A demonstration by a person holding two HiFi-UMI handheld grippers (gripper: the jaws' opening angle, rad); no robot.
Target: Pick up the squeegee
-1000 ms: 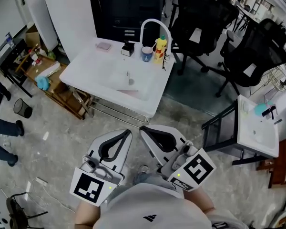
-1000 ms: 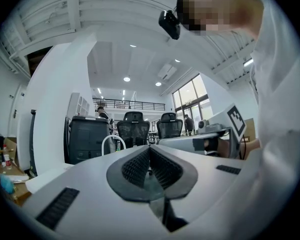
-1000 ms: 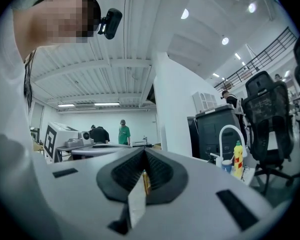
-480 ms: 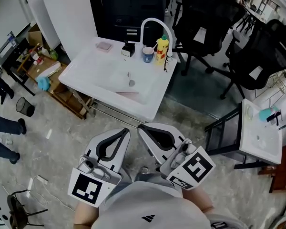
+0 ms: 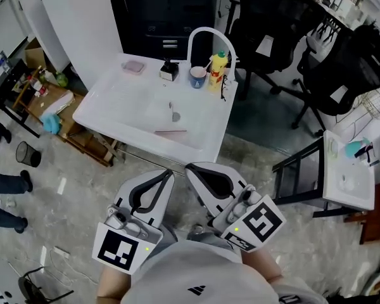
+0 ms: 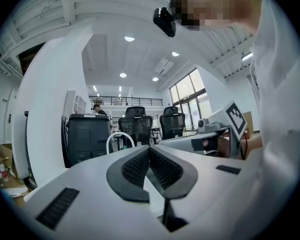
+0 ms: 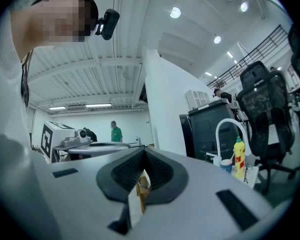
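Observation:
A white sink table (image 5: 95,109) stands ahead of me in the head view, with a white arched faucet (image 5: 209,33) at its back. A thin pinkish bar (image 5: 171,131) lies at the basin's front edge; I cannot tell whether it is the squeegee. A small black object (image 5: 169,70) stands by the faucet. My left gripper (image 5: 169,173) and right gripper (image 5: 189,168) hang side by side well short of the table. Both are shut with nothing between the jaws, as also seen for the left gripper (image 6: 150,148) and the right gripper (image 7: 143,151) in their own views.
A blue cup (image 5: 198,76), a yellow bottle (image 5: 218,69) and a pink dish (image 5: 133,66) sit along the sink's back edge. Black office chairs (image 5: 342,68) crowd the right, a second white sink (image 5: 348,182) stands lower right, a cluttered low shelf (image 5: 50,100) and a bin (image 5: 26,152) left.
The sink table has come nearer and sits larger in the head view. Both grippers keep their place in the picture and stay shut.

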